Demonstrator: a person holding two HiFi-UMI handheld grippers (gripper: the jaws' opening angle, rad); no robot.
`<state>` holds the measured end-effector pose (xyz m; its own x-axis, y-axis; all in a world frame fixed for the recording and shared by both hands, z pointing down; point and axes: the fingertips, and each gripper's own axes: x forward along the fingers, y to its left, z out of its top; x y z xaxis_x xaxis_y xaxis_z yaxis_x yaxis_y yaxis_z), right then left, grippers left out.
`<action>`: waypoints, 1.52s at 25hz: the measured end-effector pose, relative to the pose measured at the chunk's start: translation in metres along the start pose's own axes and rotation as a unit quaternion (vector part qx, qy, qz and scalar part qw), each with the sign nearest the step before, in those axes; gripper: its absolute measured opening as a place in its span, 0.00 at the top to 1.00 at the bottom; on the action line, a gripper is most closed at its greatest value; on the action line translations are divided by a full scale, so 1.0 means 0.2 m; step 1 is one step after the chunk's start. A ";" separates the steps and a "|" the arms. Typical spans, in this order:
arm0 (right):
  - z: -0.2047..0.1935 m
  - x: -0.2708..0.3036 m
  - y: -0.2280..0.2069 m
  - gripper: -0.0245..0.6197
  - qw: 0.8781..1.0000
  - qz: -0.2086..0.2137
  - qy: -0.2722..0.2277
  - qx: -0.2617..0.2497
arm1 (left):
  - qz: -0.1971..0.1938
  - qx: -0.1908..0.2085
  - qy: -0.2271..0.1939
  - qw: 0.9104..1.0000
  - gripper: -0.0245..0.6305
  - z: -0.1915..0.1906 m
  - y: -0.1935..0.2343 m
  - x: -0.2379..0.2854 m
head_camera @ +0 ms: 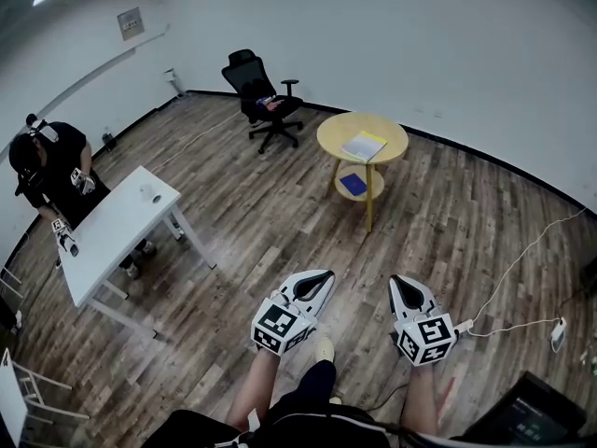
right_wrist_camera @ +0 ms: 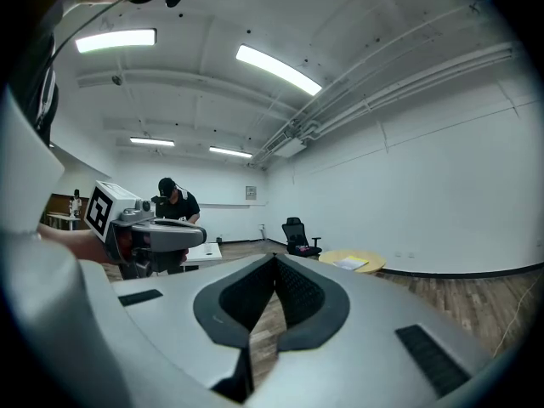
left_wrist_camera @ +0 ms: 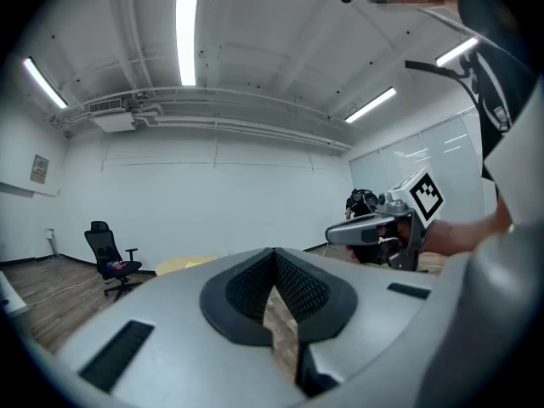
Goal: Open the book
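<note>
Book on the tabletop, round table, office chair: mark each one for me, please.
book (head_camera: 364, 146), head view, middle of its pale cover.
round table (head_camera: 331, 133), head view, bare left part of its yellow top.
office chair (head_camera: 245, 73), head view, on its black backrest.

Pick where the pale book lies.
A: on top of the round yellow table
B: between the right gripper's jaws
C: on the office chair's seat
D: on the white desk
A: the book lies flat on the top of the round yellow table, across the room.
</note>
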<state>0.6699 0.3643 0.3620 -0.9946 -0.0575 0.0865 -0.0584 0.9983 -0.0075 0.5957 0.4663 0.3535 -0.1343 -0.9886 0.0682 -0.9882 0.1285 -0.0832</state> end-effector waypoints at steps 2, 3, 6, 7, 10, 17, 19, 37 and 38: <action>-0.02 0.10 -0.09 0.95 1.000 0.001 0.003 0.001 | 0.000 -0.002 0.002 1.000 0.96 -0.03 0.08 0.12; -0.02 0.15 -0.13 0.95 1.000 0.000 0.005 0.000 | -0.001 -0.002 0.002 1.000 0.96 -0.03 0.12 0.17; -0.02 0.29 -0.23 0.95 1.000 -0.003 0.010 -0.002 | -0.003 -0.005 -0.003 1.000 0.96 -0.04 0.25 0.30; -0.02 0.34 -0.27 0.95 1.000 -0.004 0.010 -0.003 | -0.003 -0.005 -0.005 1.000 0.96 -0.03 0.29 0.35; 0.03 0.51 -0.38 0.95 1.000 -0.003 0.012 -0.005 | -0.005 -0.007 -0.008 1.000 0.96 0.00 0.45 0.51; 0.14 0.94 -0.63 0.95 1.000 -0.001 0.006 -0.015 | -0.006 0.000 -0.013 1.000 0.96 0.05 0.82 0.84; 0.17 1.06 -0.67 0.95 1.000 0.002 0.005 -0.017 | -0.005 0.001 -0.015 1.000 0.96 0.06 0.93 0.91; 0.16 1.75 -0.88 0.95 0.999 0.039 0.012 -0.015 | 0.028 -0.009 -0.004 1.000 0.96 -0.05 1.51 1.23; 0.16 1.79 -0.90 0.95 0.999 0.039 0.011 -0.014 | 0.030 -0.007 -0.003 1.000 0.96 -0.06 1.54 1.26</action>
<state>0.3210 0.1632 0.3628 -0.9938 0.0212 0.1093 0.0228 0.9997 0.0133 0.2562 0.2570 0.3565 -0.1921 -0.9797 0.0576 -0.9795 0.1878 -0.0725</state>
